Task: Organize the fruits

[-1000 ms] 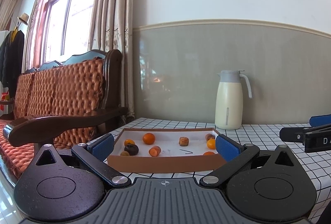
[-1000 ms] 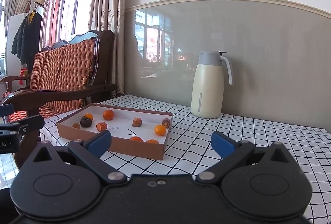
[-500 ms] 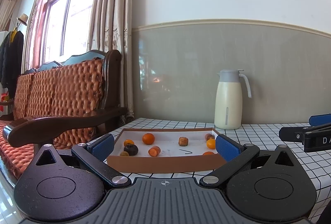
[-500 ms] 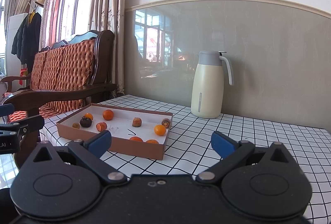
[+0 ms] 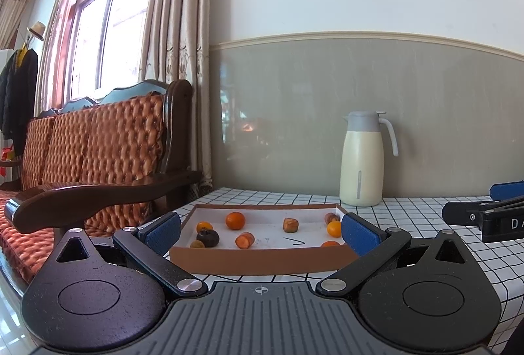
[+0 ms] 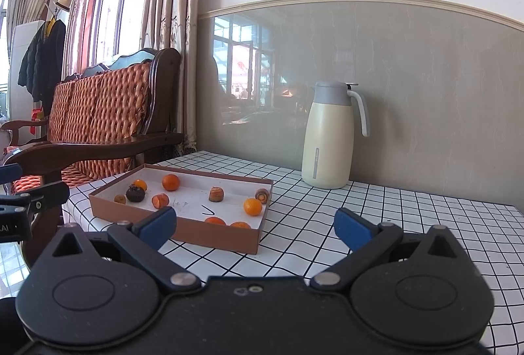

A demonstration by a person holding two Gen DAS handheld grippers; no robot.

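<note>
A shallow brown cardboard tray (image 5: 262, 260) (image 6: 216, 235) with a white floor lies on the checked tablecloth. In it are several small fruits: orange tangerines (image 5: 235, 220) (image 6: 170, 182), a dark brown fruit (image 5: 207, 238) (image 6: 135, 193) and cut orange-brown pieces (image 5: 245, 240) (image 6: 216, 193). My left gripper (image 5: 260, 232) is open just in front of the tray's near wall, its blue pads wide apart and empty. My right gripper (image 6: 255, 228) is open too, nearer the tray's right front corner, holding nothing.
A cream thermos jug (image 5: 362, 158) (image 6: 329, 135) with a grey lid stands by the wall behind the tray. A wooden sofa (image 5: 98, 151) (image 6: 98, 125) with orange cushions sits left of the table (image 6: 409, 224). The right gripper's body (image 5: 484, 217) shows at the left view's right edge.
</note>
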